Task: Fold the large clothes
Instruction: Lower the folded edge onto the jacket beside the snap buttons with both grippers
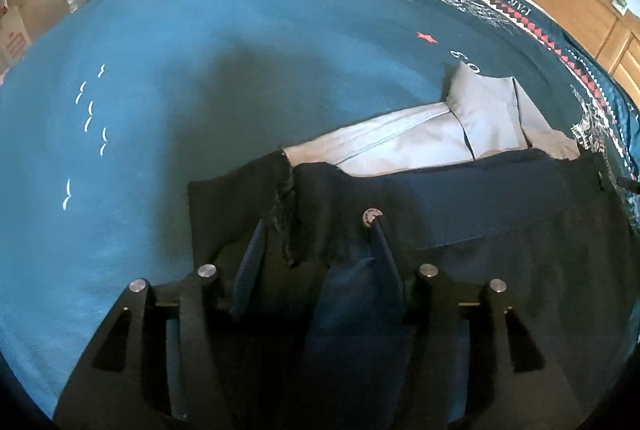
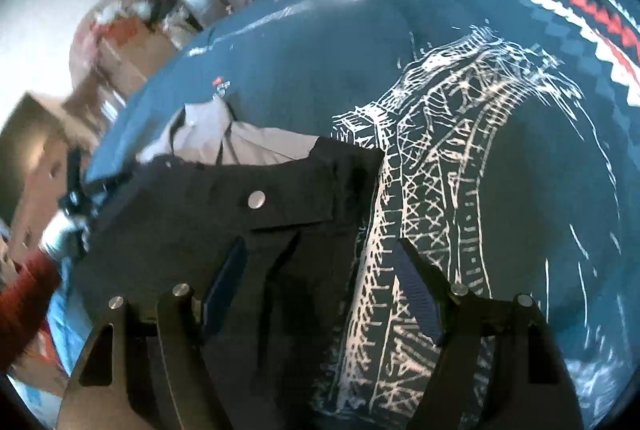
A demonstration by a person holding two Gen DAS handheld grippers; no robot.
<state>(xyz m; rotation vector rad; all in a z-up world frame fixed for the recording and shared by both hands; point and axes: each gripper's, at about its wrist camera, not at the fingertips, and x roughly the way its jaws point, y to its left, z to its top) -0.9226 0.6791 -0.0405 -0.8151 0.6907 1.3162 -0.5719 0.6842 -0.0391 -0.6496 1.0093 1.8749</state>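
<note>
Spreading its fingers wide, the left gripper (image 1: 316, 230) grips nothing; it hovers over the dark garment (image 1: 460, 214), one tip beside a metal snap (image 1: 370, 217). The right gripper (image 2: 320, 250) is also released, one finger over the garment's edge, the other over the blue bedspread (image 2: 320, 70). Only the right view shows the white tower print (image 2: 440, 150) (large); the left shows small bird marks (image 1: 86, 118). A grey lining (image 1: 420, 146) lies beyond
</note>
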